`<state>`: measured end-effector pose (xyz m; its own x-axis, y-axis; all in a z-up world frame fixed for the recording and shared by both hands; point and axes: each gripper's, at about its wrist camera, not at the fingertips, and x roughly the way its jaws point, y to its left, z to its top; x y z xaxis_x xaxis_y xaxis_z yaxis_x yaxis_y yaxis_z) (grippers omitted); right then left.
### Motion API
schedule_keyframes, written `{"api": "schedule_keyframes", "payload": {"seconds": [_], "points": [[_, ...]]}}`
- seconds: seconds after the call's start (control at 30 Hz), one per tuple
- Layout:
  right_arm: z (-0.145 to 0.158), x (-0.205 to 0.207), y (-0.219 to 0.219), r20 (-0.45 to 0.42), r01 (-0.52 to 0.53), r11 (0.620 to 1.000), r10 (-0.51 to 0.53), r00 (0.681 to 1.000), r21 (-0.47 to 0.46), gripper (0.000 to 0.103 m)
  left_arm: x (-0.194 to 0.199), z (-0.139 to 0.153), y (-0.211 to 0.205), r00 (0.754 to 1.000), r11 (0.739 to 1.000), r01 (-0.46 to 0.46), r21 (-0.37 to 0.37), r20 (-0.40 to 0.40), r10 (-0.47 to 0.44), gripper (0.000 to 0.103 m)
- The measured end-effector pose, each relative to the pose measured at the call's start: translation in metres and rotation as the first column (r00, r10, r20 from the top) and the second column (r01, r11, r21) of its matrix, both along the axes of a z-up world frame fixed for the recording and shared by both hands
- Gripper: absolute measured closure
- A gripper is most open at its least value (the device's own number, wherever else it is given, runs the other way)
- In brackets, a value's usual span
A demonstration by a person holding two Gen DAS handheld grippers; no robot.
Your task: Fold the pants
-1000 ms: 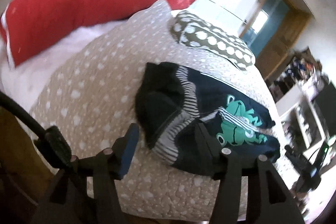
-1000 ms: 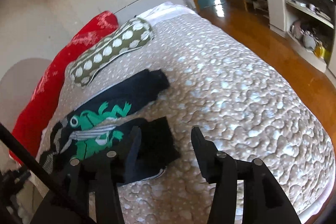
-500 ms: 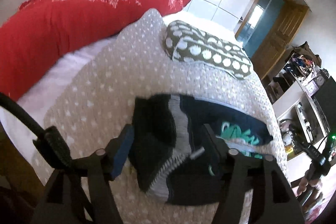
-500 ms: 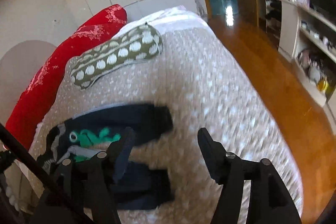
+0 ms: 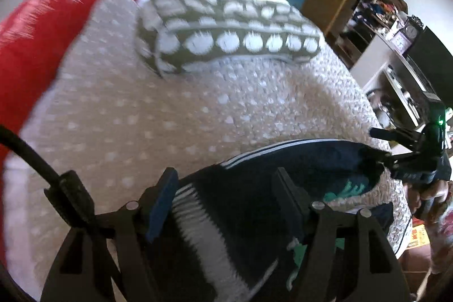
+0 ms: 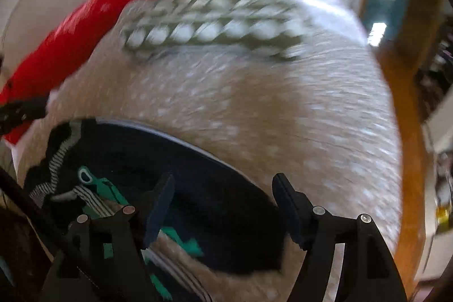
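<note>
Dark navy pants (image 5: pixel 311 157) with a striped waistband (image 5: pixel 198 220) and a green print (image 5: pixel 351 187) lie on the beige dotted bedspread (image 5: pixel 170 104). My left gripper (image 5: pixel 223 174) hovers open over the waistband end, its pads not pressing on the cloth. In the right wrist view the pants (image 6: pixel 136 149) stretch from lower left to the middle. My right gripper (image 6: pixel 223 180) is above the leg end with its jaws opening; cloth shows between them but is not pinched. The right gripper (image 5: pixel 396 149) also shows at the right of the left wrist view, by the leg end.
An olive pillow (image 5: pixel 232 38) with white dots lies across the far side of the bed, and a long red bolster (image 5: pixel 56 4) runs behind it. White shelves (image 5: pixel 396 81) and a wooden floor (image 6: pixel 405 132) are past the bed's right edge. Both views are motion-blurred.
Both grippers have swept across the bed and rolled, so the pants now sit low in each view, under the fingers. The jaws of both stand wider apart than before.
</note>
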<state>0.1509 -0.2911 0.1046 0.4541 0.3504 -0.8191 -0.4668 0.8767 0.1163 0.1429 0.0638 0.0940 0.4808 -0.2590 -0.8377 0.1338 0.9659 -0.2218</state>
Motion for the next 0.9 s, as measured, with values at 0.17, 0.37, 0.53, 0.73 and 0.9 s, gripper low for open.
{"api": "schedule_keyframes", "payload": {"seconds": [0.17, 0.37, 0.53, 0.73, 0.9], "points": [[-0.036, 0.035, 0.052, -0.077, -0.114, 0.993, 0.112, 0.991, -0.021, 0.028, 0.033, -0.05, -0.001, 0.994, 0.998, 0.057, -0.017, -0.091, -0.059, 0.035], [-0.06, 0.052, 0.081, -0.112, -0.207, 0.975, 0.197, 0.974, -0.084, 0.027, 0.046, -0.076, -0.008, 0.971, 0.982, 0.188, 0.01, -0.153, -0.184, 0.034], [-0.063, 0.05, 0.083, -0.082, -0.219, 0.973, 0.213, 0.974, -0.076, 0.038, 0.041, -0.083, -0.027, 0.964, 0.966, 0.232, 0.114, -0.158, -0.213, 0.04], [-0.05, 0.038, 0.08, -0.111, -0.215, 0.975, 0.219, 0.969, 0.046, 0.095, 0.023, -0.064, -0.034, 0.976, 0.973, 0.204, 0.11, -0.101, -0.193, 0.095], [-0.023, 0.013, 0.076, -0.041, -0.187, 0.981, 0.189, 0.981, 0.053, 0.095, -0.002, -0.031, -0.033, 0.987, 0.978, 0.159, 0.133, -0.042, -0.155, 0.095]]}}
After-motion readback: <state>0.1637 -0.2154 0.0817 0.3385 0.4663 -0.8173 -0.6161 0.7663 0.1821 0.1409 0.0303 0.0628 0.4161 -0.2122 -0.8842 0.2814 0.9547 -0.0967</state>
